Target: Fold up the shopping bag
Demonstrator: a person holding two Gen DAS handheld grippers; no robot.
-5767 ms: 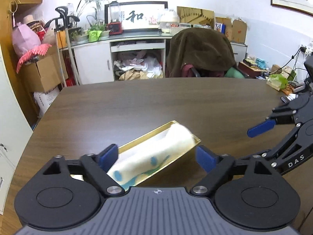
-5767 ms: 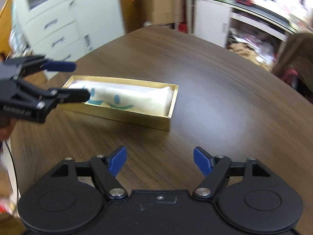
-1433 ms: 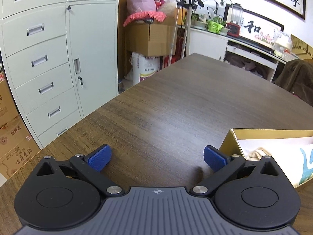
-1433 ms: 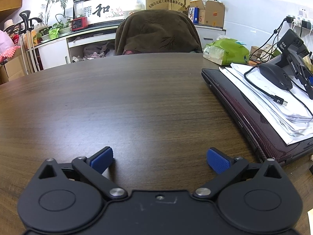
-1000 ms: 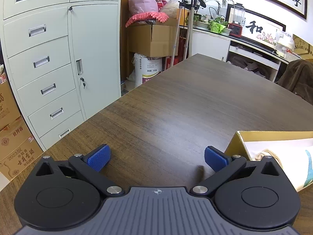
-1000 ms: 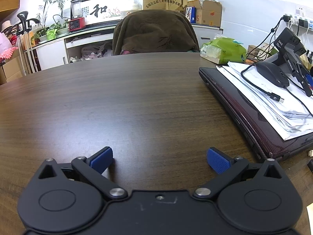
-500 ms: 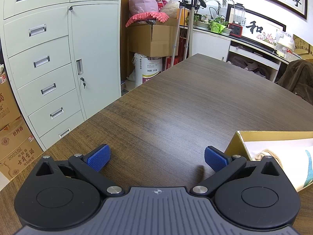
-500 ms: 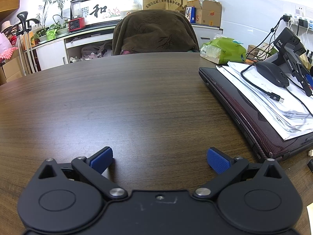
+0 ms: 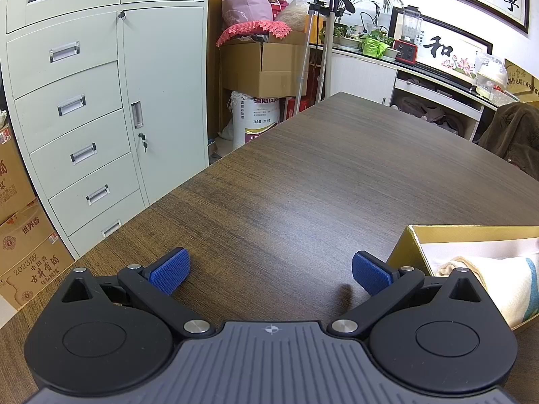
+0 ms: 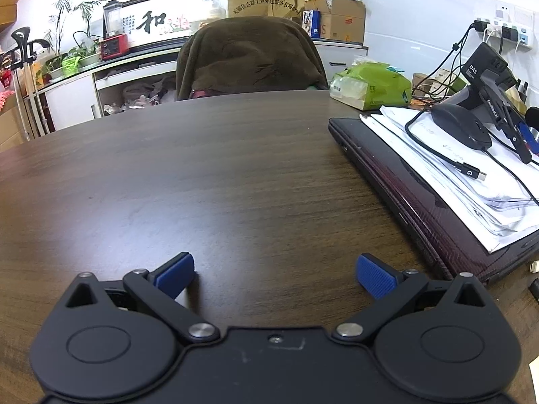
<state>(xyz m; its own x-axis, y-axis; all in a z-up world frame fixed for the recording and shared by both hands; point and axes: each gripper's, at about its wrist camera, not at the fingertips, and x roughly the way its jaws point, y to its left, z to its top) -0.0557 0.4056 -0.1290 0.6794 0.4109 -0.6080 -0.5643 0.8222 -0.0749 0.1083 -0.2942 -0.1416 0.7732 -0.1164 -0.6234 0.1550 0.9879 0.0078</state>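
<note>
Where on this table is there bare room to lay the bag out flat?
The widest bare stretch of table runs from the right hand-held gripper to the draped chair, left of the laptop. Another lies ahead of the left hand-held gripper, bordered right by the gold box. The laptop side is crowded with papers, mouse and cables.

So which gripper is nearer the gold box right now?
Left. The left gripper sits just left of the gold box, its right finger almost against it. The right gripper sees only bare table.
</note>
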